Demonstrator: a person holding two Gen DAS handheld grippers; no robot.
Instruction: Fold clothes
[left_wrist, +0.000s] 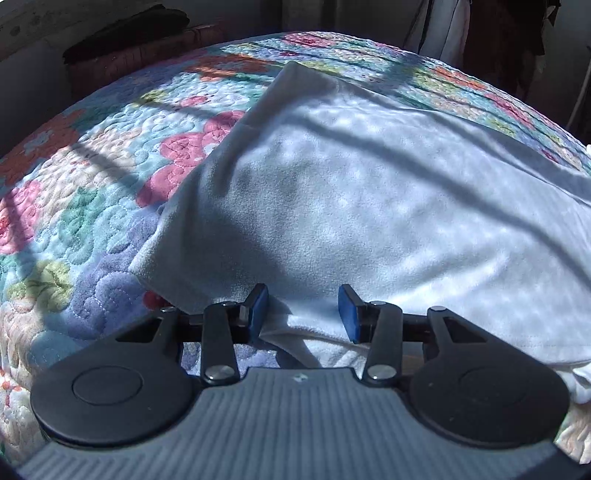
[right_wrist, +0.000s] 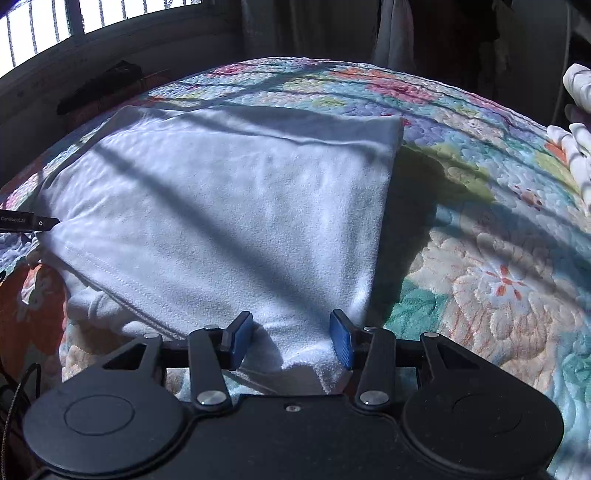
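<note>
A white garment lies folded flat on a floral quilt; it also shows in the right wrist view. My left gripper is open over the garment's near left edge, with cloth lying between its blue pads. My right gripper is open over the garment's near right corner, with a fold of cloth between its blue pads. The left gripper's tip shows at the far left edge of the right wrist view, touching the garment's side.
The quilt covers the bed all around the garment. More white cloth lies at the right edge. A dark object sits on a brown box behind the bed. A barred window is at the back left.
</note>
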